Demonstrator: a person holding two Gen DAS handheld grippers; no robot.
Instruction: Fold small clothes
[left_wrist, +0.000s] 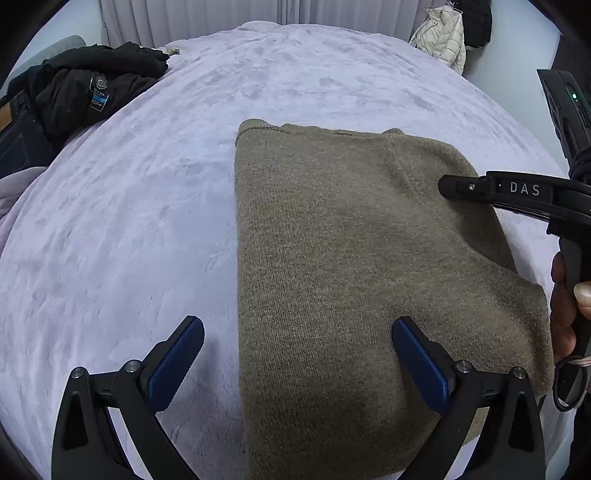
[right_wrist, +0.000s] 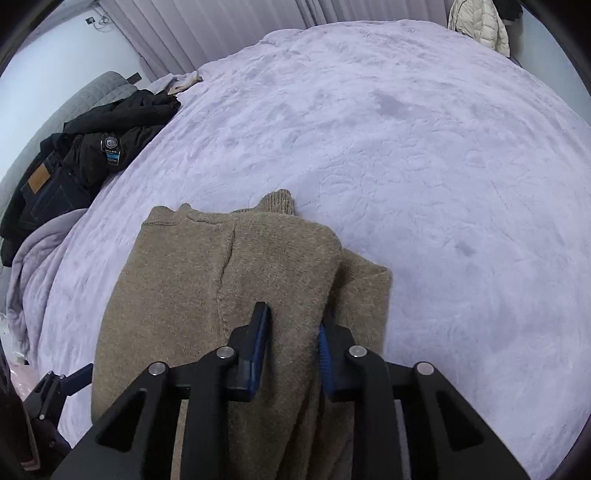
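Right wrist view first: my right hand-held gripper (right_wrist: 293, 328) has its jaws drawn in narrow, with a raised fold of the sweater (right_wrist: 207, 280) running up between the blue pads (right_wrist: 258, 354). The knit looks pinched there, so I'd call that a grip on the sweater. From the left wrist view that same gripper comes in from the right side, its black tip over the sweater's far right part, and my hand (left_wrist: 565, 306) is wrapped around its handle at the picture's edge.

My left hand-held gripper (left_wrist: 297, 354) is spread wide, nothing between the pads. Its left finger sits above bare bedspread, its right finger over the near part of the sweater, and I can't tell if either one actually touches the fabric.

The sweater is brownish-olive knit, already folded into a long rectangle, lying on the lavender bedspread (left_wrist: 129, 221) toward the near side of the bed. Left edge is pretty straight; on the right a lower layer sticks out from under the top one. A ribbed bit (right_wrist: 280, 201) pokes out at the far end.

Further out, a pile of black clothes (left_wrist: 85, 88) with jeans (right_wrist: 48, 192) sits at the bed's left edge, well apart from the sweater. A pale puffer jacket (left_wrist: 439, 37) hangs at the far right, by the curtains (left_wrist: 221, 14).
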